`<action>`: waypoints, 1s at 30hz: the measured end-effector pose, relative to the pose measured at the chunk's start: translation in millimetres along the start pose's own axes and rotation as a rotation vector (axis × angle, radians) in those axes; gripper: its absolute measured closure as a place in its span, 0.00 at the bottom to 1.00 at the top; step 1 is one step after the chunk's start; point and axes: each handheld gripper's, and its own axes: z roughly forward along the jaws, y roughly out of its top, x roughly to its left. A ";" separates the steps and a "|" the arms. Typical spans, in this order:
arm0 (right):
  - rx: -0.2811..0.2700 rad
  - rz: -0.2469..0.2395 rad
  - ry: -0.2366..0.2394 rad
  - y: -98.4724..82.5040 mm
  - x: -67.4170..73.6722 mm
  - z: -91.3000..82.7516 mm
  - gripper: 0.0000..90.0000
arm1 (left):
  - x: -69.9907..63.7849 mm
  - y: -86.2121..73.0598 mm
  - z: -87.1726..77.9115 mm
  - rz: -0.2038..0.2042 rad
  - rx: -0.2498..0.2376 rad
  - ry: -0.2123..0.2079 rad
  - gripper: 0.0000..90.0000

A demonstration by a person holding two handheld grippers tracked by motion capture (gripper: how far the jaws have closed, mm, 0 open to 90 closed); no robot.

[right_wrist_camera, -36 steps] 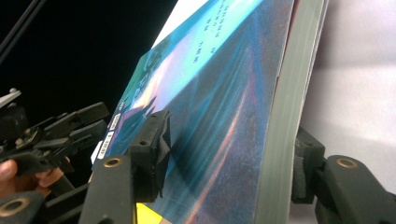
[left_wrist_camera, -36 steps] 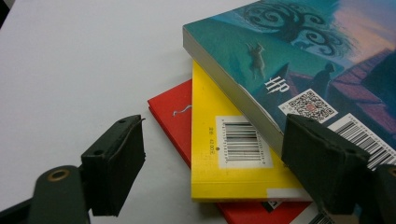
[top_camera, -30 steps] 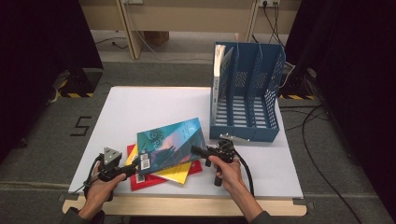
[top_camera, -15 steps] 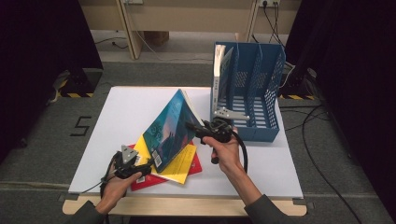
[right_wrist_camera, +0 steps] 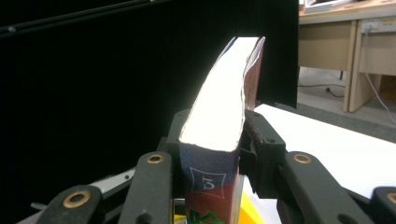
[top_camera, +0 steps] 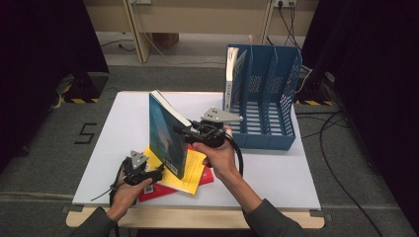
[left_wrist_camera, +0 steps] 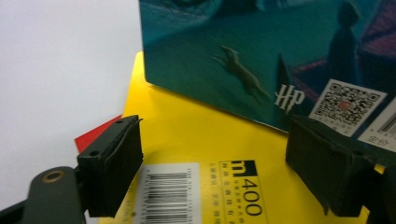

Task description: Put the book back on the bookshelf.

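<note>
The teal book stands nearly upright, its lower edge on the yellow book, pinched by the right gripper, whose jaws have just been closing and now press both covers. The left gripper, jaws just opened wide with nothing between them, sits low beside the teal cover, over the yellow book's barcode. Under that lies a red book. Beyond the right gripper stands the blue file rack.
</note>
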 end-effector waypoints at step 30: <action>0.008 -0.036 0.148 -2.0 13.4 16.8 0.79 | 96.3 -18.0 9.8 -0.110 0.122 0.169 0.18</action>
